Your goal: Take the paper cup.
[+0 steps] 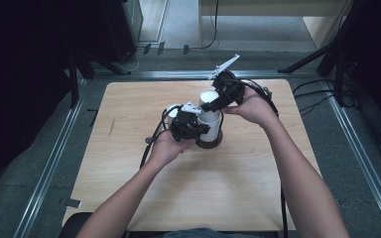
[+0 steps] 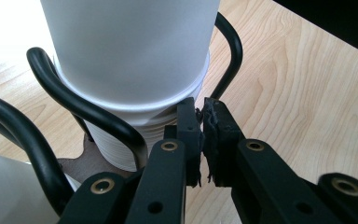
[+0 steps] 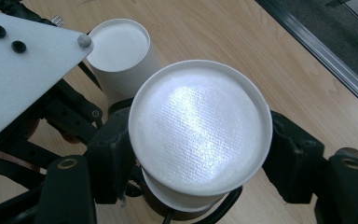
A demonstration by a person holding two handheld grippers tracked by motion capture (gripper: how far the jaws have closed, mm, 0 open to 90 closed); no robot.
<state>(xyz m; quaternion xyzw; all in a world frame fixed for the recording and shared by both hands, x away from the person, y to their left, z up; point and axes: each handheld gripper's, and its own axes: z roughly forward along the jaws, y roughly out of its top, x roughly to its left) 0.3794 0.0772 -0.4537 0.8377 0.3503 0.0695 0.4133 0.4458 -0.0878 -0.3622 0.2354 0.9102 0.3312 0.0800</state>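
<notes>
A tall white cylinder stands upright in a black wire holder on a dark round base at mid-table. Its wide upper part sits over a narrower ribbed lower part. My right gripper comes from the far right, its jaws pressed against both sides of the upper part. My left gripper is low beside the base, jaws together where a wire loop of the holder comes down. A second, shorter white cylinder stands to the left.
The wooden table has bare surface in front and at both sides. Cables trail from each gripper over the table. A metal rail frames the table, with dark stands and cables on the floor beyond its far edge.
</notes>
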